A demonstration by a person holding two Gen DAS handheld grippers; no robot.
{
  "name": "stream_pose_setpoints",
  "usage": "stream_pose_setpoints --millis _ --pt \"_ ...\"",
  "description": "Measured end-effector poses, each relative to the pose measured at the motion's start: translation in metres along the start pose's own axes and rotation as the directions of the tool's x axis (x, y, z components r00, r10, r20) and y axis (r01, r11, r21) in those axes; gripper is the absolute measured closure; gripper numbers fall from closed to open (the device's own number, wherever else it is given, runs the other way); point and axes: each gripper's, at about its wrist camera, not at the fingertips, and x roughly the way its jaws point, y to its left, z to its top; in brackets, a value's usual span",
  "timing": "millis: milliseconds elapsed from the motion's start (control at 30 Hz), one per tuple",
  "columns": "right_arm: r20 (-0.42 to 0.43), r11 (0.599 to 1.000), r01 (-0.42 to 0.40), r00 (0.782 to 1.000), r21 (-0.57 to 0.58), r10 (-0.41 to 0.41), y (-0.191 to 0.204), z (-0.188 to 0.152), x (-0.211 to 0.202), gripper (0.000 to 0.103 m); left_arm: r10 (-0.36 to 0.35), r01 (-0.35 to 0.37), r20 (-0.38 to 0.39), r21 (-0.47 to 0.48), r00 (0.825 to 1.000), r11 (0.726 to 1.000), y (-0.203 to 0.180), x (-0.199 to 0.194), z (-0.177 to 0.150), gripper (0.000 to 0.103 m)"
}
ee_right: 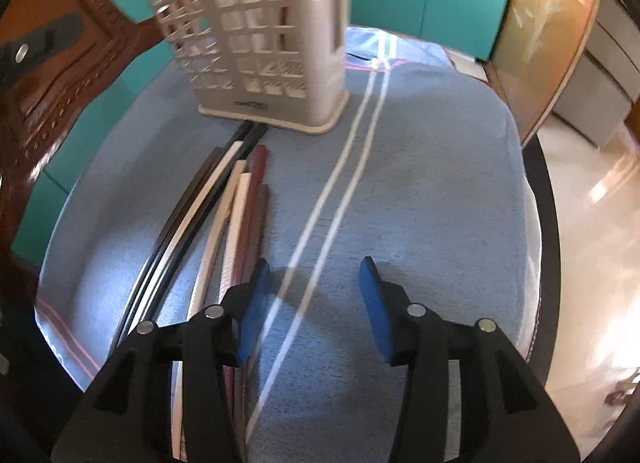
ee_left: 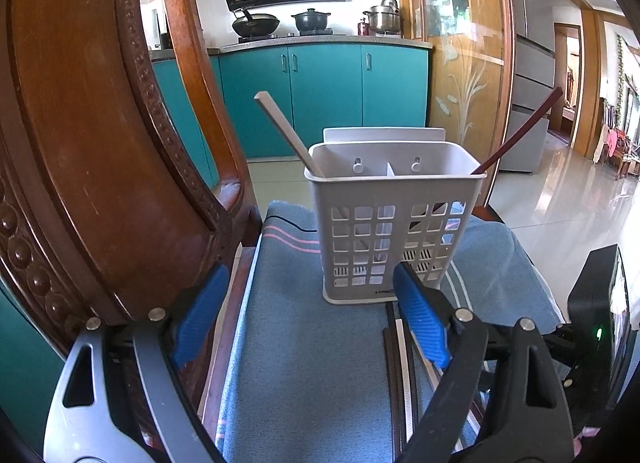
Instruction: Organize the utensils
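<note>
Polished brown wood of a carved chair back point(ee_left: 92, 135) is seen at nine o'clock in the left wrist view. The left gripper point(ee_left: 308, 315) is held wide open over a blue cloth point(ee_left: 304, 363), nothing between its blue pads. At twelve o'clock a grey slotted utensil holder point(ee_left: 394, 223) stands upright on the cloth; a pale chopstick point(ee_left: 286, 131) leans out of its left compartment, a dark red chopstick point(ee_left: 520, 131) out of its right. In the right wrist view, loose chopsticks point(ee_right: 224, 215) are laid in a bundle at ten o'clock, their far ends just beside the holder's base. The right gripper point(ee_right: 316, 311) is spread open and empty, its left pad just beside the bundle.
</note>
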Motion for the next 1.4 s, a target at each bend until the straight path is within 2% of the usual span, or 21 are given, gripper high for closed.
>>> stream_pose_setpoints --millis 33,67,100,200,300,433,500,567,633,667,700,767,933,967,1033,1067,1100,1233,1400 --pt "0.000 1.000 0.003 1.000 -0.018 -0.003 0.003 0.000 0.000 0.075 0.000 0.000 -0.001 -0.001 1.000 1.000 0.000 0.000 0.000 0.019" --pt "-0.001 1.000 -0.001 1.000 -0.030 0.001 0.004 0.000 0.000 0.079 0.000 0.000 -0.002 -0.001 1.000 1.000 0.001 0.000 0.000 0.018" --pt "-0.004 0.999 -0.006 1.000 -0.038 0.006 0.006 0.000 -0.001 0.087 0.001 -0.001 -0.004 0.000 1.000 1.000 0.001 0.000 0.000 0.018" --pt "-0.013 0.998 -0.009 1.000 -0.065 0.008 0.007 -0.003 -0.003 0.097 0.002 -0.002 -0.007 0.003 1.000 1.000 0.000 0.002 -0.001 0.018" --pt "-0.020 0.998 -0.004 1.000 -0.060 0.003 0.002 -0.007 -0.006 0.100 0.001 -0.001 -0.010 0.006 1.000 1.000 -0.001 0.002 -0.002 0.018" --pt "-0.016 0.999 0.042 0.999 -0.025 -0.042 -0.015 -0.004 -0.007 0.100 -0.002 0.002 -0.012 0.008 1.000 1.000 -0.002 0.004 -0.001 0.018" --pt "-0.015 0.999 0.033 0.999 0.010 -0.032 -0.023 -0.003 -0.008 0.100 -0.003 0.003 -0.016 0.008 1.000 1.000 -0.003 0.005 -0.002 0.018" --pt "-0.004 0.999 0.009 1.000 0.043 -0.009 -0.028 -0.001 -0.009 0.096 -0.005 0.005 -0.017 0.010 1.000 1.000 -0.005 0.005 -0.003 0.018" --pt "0.003 0.998 -0.013 1.000 0.067 0.013 -0.030 0.000 -0.010 0.074 -0.007 0.008 -0.019 0.013 1.000 1.000 -0.007 0.006 -0.004 0.017" --pt "0.016 0.997 -0.026 1.000 0.076 0.025 -0.029 0.000 -0.011 0.055 -0.008 0.008 -0.019 0.015 1.000 1.000 -0.008 0.006 -0.004 0.017" --pt "0.023 0.996 -0.036 0.999 0.078 0.034 -0.028 0.003 -0.011 0.050 -0.009 0.009 -0.020 0.016 1.000 1.000 -0.008 0.006 -0.004 0.017" --pt "0.023 0.997 -0.045 0.999 0.056 0.044 -0.021 0.005 -0.008 0.050 -0.009 0.010 -0.023 0.019 1.000 1.000 -0.010 0.006 -0.005 0.017" --pt "0.034 1.000 -0.012 0.999 -0.006 0.012 -0.004 0.002 -0.002 0.051 -0.004 0.005 -0.034 0.026 0.999 1.000 -0.010 0.009 -0.008 0.017" --pt "0.036 1.000 -0.017 0.999 -0.015 0.018 -0.003 0.002 -0.002 0.053 -0.002 0.003 -0.036 0.026 0.999 1.000 -0.010 0.010 -0.008 0.017" --pt "0.039 0.999 -0.037 0.999 -0.029 0.038 -0.001 0.001 -0.003 0.074 -0.002 0.003 -0.039 0.024 0.999 1.000 -0.009 0.010 -0.009 0.017" --pt "0.033 0.998 -0.038 0.999 -0.043 0.040 0.001 0.001 -0.004 0.079 -0.002 0.003 -0.039 0.023 0.999 1.000 -0.008 0.010 -0.009 0.017" --pt "0.018 0.998 -0.036 0.999 -0.057 0.037 0.004 -0.002 -0.004 0.089 -0.001 0.002 -0.040 0.023 0.999 1.000 -0.009 0.010 -0.010 0.017" --pt "0.010 0.993 -0.023 1.000 -0.112 0.024 0.013 -0.008 -0.007 0.099 0.001 0.000 -0.047 0.025 0.999 1.000 -0.009 0.011 -0.011 0.017" --pt "-0.008 0.998 0.006 1.000 -0.068 -0.006 -0.006 -0.011 -0.014 0.101 -0.005 0.007 -0.066 0.035 0.998 0.999 -0.011 0.013 -0.014 0.016"
